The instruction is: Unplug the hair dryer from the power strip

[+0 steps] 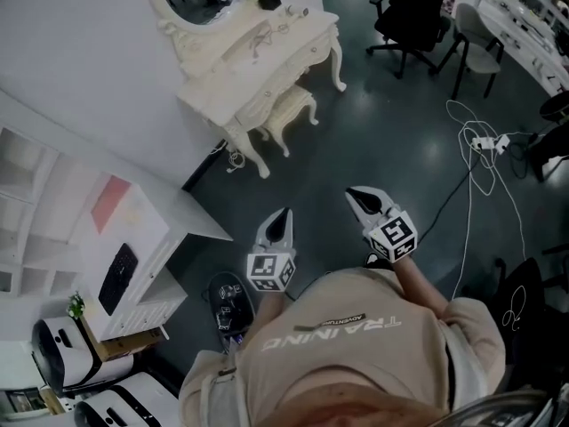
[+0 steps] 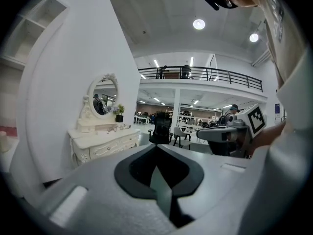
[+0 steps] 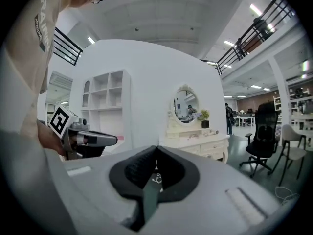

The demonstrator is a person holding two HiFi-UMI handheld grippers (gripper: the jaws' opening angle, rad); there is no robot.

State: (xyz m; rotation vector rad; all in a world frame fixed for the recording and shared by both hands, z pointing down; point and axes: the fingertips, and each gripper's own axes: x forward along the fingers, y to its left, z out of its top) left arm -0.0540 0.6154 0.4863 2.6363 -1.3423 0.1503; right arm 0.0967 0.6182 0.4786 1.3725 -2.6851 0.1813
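Observation:
A white power strip (image 1: 487, 142) lies on the dark floor at the right, with white cables looped round it and a black cable running toward me. I cannot make out a hair dryer in any view. In the head view my left gripper (image 1: 284, 212) and right gripper (image 1: 351, 192) are held side by side at waist height, far from the strip, pointing toward the white vanity table (image 1: 258, 52). The jaws of both are closed together with nothing between them. The left gripper view shows the right gripper (image 2: 230, 133) beside it; the right gripper view shows the left gripper (image 3: 93, 140).
A cushioned stool (image 1: 289, 109) stands under the vanity, and a mirror (image 3: 186, 104) tops it. A white shelf cabinet (image 1: 133, 238) is at the left. Office chairs (image 1: 413, 16) stand at the back right. A dark object (image 1: 229, 305) sits on the floor by my feet.

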